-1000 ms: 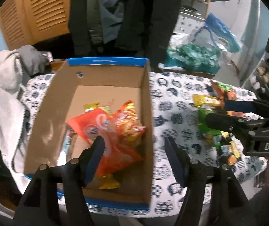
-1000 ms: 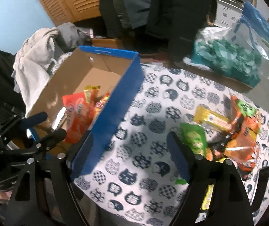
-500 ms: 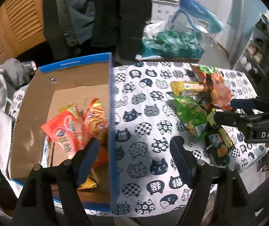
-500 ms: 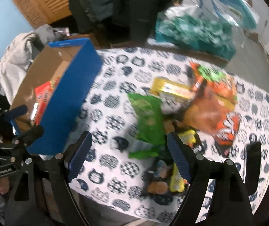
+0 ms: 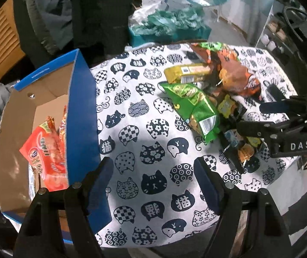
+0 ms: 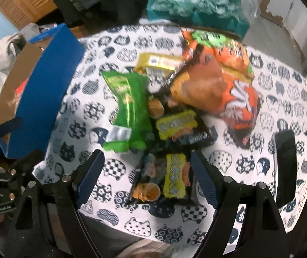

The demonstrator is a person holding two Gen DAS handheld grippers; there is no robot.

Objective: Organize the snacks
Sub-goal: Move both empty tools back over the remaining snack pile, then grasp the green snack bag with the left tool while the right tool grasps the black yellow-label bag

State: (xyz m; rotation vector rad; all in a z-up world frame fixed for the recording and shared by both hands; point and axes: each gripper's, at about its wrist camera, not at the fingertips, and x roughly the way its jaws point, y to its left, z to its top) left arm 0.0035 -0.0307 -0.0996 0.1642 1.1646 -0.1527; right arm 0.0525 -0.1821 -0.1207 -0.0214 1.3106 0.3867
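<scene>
A heap of crinkly foil snack packets is lying on the cat-print white tablecloth: a glossy green packet, a long yellow wrapped bar, a puffy orange bag and small black-and-yellow packets nearest the near table edge. The right gripper is hovering with its blue-padded fingers spread wide on either side of those small packets, gripping nothing. The left gripper is also gaping open over bare cloth, holding nothing. Beside it the blue-sided corrugated cardboard box is sitting at the left edge of the table, a slick red-orange packet leaning inside against its wall. Patterned cloth is lying open between the box and the heap.
</scene>
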